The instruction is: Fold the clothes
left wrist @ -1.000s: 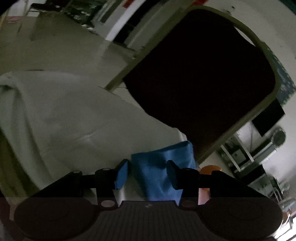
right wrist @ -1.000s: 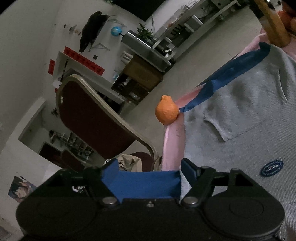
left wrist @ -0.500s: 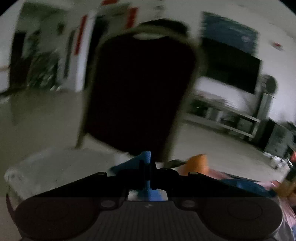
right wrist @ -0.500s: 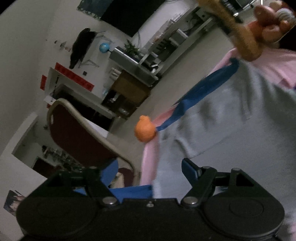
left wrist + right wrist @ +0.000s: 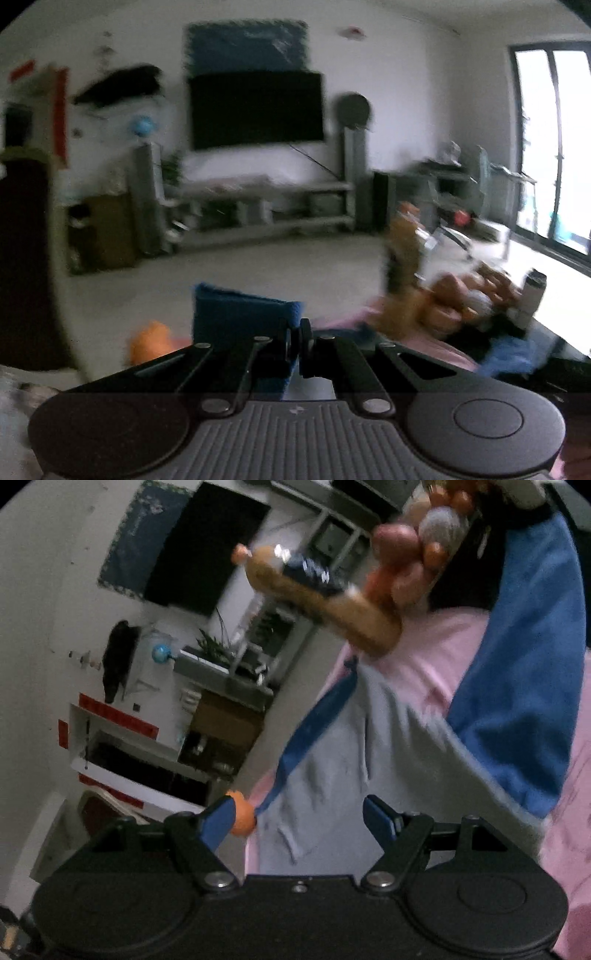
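A living room lies behind the work: a dark wall-mounted television over a low grey media shelf, bright glazed doors at the right edge, and a pink cloth covering the work surface. On that cloth the grey sweatshirt with blue sleeves is spread flat, one blue sleeve arcing across its far side. It looks soft, light and limp, so it should drape and sag wherever unsupported; cuffs, hem corners and shoulder seams seem the surest places to pinch. The right gripper hovers over the grey body, jaws wide, nothing between them. The left gripper is pinched tight on a blue sleeve cuff, lifted clear. A small orange fruit sits at the cloth's edge. No writing is legible.
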Demonstrator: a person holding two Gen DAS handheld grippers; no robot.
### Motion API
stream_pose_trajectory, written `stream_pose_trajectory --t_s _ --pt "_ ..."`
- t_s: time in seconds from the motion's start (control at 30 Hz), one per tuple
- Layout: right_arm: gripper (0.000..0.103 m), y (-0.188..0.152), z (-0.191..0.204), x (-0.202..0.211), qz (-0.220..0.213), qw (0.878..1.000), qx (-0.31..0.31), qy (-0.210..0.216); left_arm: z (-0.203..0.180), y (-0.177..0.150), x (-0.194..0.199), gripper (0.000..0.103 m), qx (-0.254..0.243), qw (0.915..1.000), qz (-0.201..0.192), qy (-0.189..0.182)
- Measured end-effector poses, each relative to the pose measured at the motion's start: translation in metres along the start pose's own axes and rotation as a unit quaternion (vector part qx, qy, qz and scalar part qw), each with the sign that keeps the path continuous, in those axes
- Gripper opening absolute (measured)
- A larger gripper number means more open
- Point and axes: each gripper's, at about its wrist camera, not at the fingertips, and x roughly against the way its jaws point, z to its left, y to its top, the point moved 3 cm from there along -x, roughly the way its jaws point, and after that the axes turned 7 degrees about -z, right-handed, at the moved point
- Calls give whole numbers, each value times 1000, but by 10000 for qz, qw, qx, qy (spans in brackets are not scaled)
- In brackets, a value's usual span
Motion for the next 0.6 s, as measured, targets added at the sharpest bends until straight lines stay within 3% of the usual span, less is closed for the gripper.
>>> stream_pose_trajectory --t_s 0.1,0.13,0.27,0.33,0.43,0.6 --pt "75 12 -6 7 -218 9997 36 -87 -48 -43 -38 7 101 9982 581 -108" --pt "75 16 -8 8 -280 9995 26 -140 -60 -57 -43 15 70 9969 775 -151" --pt "75 25 -16 13 -391 9989 19 -266 -79 -96 -41 26 -106 9902 1328 -424" --pt "75 25 -17 13 -376 9988 112 -279 -63 -102 -23 32 -196 9902 1296 -477" --pt "75 21 -8 13 -362 9982 386 -292 -17 -102 12 32 -256 9928 1110 -360" --pt "76 6 18 1 -4 9977 684 31 79 -103 33 32 480 9927 1101 64"
